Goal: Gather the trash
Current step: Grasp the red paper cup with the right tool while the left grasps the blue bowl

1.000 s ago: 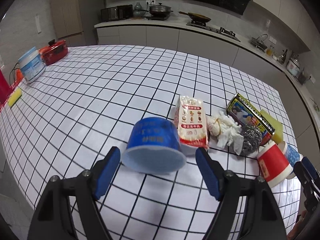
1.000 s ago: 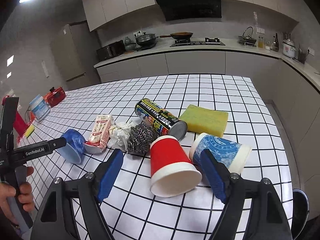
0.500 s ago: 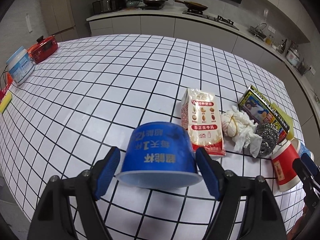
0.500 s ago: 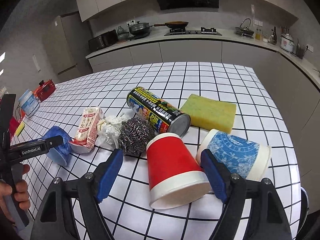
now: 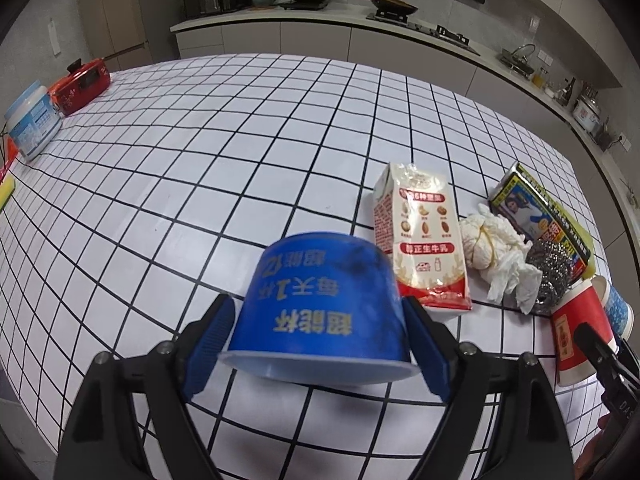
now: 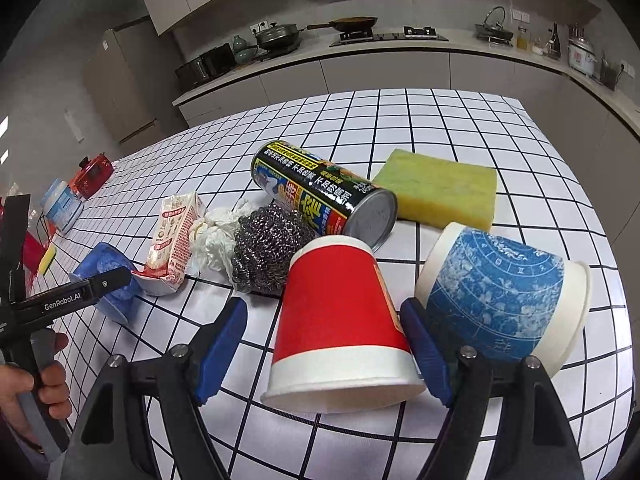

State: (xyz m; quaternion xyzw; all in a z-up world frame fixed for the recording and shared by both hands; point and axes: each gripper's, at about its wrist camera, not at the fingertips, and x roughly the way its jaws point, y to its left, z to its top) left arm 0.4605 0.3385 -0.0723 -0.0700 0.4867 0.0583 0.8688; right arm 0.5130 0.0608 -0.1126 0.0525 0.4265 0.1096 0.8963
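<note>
A blue cup stands upside down on the checked table. My left gripper straddles it, its jaws opening and its pads not pressing on it. A red paper cup stands upside down between the jaws of my right gripper, which are closing. The left pad is clear of the cup and the right pad is at its side. A blue-patterned white cup lies just right of that gripper. A milk carton, crumpled tissue, steel scourer and spray can lie between the two cups.
A yellow sponge lies behind the can. At the table's far left stand a white tub and a red appliance. A kitchen counter with pots runs along the back. A hand holds the left gripper's handle.
Both grippers have come down and closer to their cups. The left jaws now stand wider around the blue cup. The right jaws have narrowed slightly around the red cup.
</note>
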